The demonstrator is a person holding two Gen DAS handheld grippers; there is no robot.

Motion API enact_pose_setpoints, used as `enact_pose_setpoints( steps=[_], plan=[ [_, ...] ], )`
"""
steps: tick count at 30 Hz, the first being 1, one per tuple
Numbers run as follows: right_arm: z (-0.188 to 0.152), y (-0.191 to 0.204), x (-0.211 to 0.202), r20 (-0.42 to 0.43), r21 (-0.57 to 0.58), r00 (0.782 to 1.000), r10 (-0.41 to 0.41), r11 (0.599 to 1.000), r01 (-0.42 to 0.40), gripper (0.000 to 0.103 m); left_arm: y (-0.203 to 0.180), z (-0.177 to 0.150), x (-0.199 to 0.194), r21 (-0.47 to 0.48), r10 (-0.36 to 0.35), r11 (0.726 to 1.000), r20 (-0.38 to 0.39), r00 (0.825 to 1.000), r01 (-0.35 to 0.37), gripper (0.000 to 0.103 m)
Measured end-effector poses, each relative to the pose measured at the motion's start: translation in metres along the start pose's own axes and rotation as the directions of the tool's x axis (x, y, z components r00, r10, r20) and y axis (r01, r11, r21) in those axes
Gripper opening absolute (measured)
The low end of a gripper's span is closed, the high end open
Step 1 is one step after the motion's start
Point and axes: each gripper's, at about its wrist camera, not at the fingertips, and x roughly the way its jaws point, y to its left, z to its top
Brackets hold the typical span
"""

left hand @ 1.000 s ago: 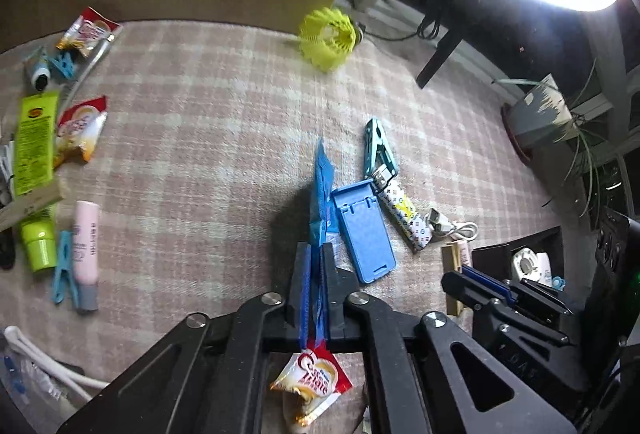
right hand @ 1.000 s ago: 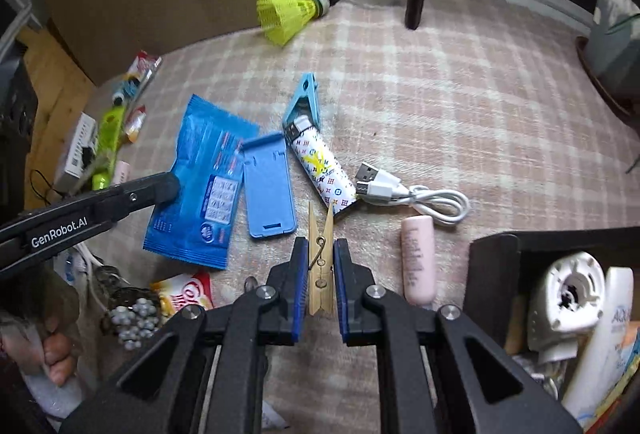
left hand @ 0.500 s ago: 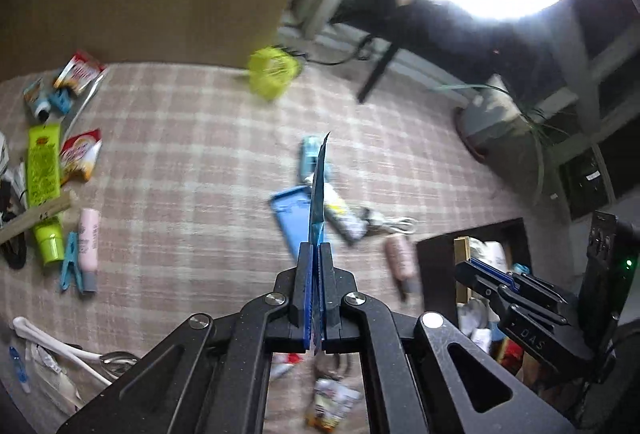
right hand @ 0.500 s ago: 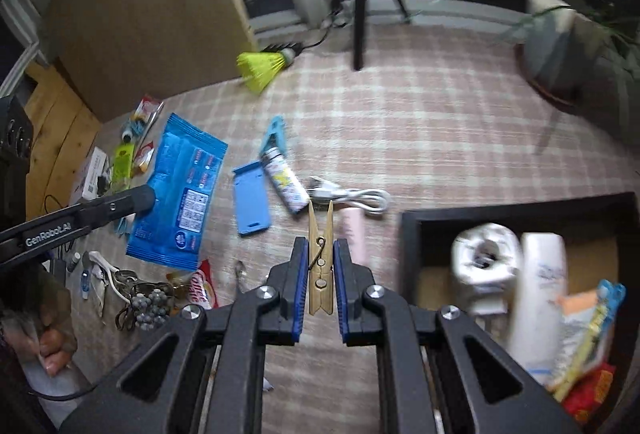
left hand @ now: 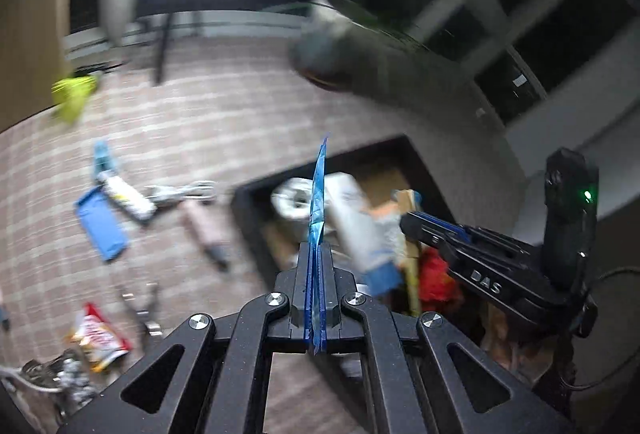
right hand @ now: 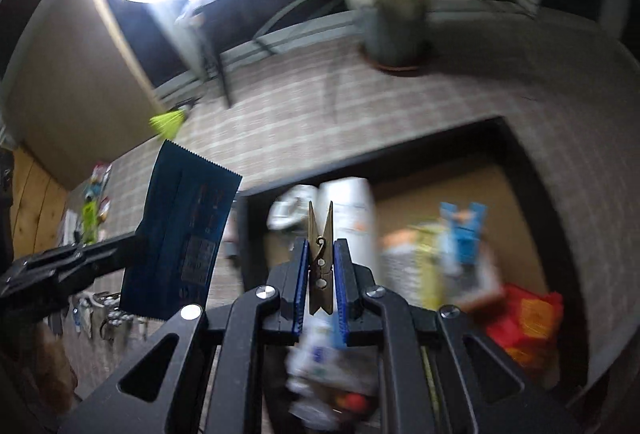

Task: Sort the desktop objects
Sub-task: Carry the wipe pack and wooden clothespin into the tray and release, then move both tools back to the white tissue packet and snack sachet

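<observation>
Claw, left point(left hand: 316, 270): pressed together on a flat blue foil packet with a serrated end point(left hand: 317, 202), held edge-on and upright in the left wrist view; in the right wrist view the same packet point(right hand: 180, 238) shows its broad face, raised off the surface at the left of the tray.
Claw, right point(right hand: 320, 274): pinching a small wooden clothes peg point(right hand: 320, 254), upright between the blue pads point(right hand: 301, 286), spring end pointing away from the camera; in the left wrist view this claw point(left hand: 416, 224) sits over the near right part of the tray.
Tray: black rectangular tray with a brown floor point(right hand: 516, 150) on the right of the surface; both claws are held above it.
Tray contents: white cylindrical bottle point(right hand: 352, 206), white roll-shaped item point(right hand: 286, 212), blue peg-like piece point(right hand: 464, 230), red and orange packet point(right hand: 528, 322); blur hides finer detail.
Surface: pink-and-cream checked cloth point(left hand: 208, 122).
Items left on surface: blue plastic phone stand point(left hand: 102, 226), patterned white tube point(left hand: 128, 194), white USB cable point(left hand: 180, 191), pink tube point(left hand: 204, 230), red-and-white sachet point(left hand: 100, 338), yellow shuttlecock point(left hand: 74, 96) at the far left.
Image quality: motion blur in both views.
</observation>
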Motion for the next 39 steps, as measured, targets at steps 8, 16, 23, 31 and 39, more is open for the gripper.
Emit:
enact_pose_setpoints(
  steps=[8, 16, 23, 31, 39],
  plan=[
    [-0.017, -0.057, -0.024, 0.025, 0.097, 0.997, -0.071, 0.993, 0.068, 0.013, -0.079, -0.007, 0.033, 0.137, -0.071, 0.987, -0.087, 0.994, 0.083, 0.002],
    [-0.02, -0.074, -0.023, 0.005, 0.145, 0.998, -0.066, 0.987, 0.064, 0.023, -0.098, -0.019, 0.05, 0.17, -0.011, 0.985, -0.137, 0.99, 0.034, 0.042],
    [-0.022, -0.056, -0.019, -0.012, 0.11, 0.999, -0.041, 0.993, 0.042, 0.025, -0.066, -0.018, 0.031, 0.144, 0.087, 0.987, -0.075, 0.993, -0.076, 0.041],
    [-0.029, -0.022, -0.008, -0.048, 0.036, 0.999, -0.01, 0.999, 0.012, 0.034, -0.002, -0.029, 0.017, 0.022, 0.18, 0.984, -0.068, 0.981, -0.179, 0.044],
    [-0.04, 0.022, 0.004, -0.092, -0.039, 0.995, 0.047, 0.998, -0.051, 0.034, 0.066, -0.053, -0.009, -0.131, 0.234, 0.961, -0.068, 0.97, -0.242, 0.044]
  ],
)
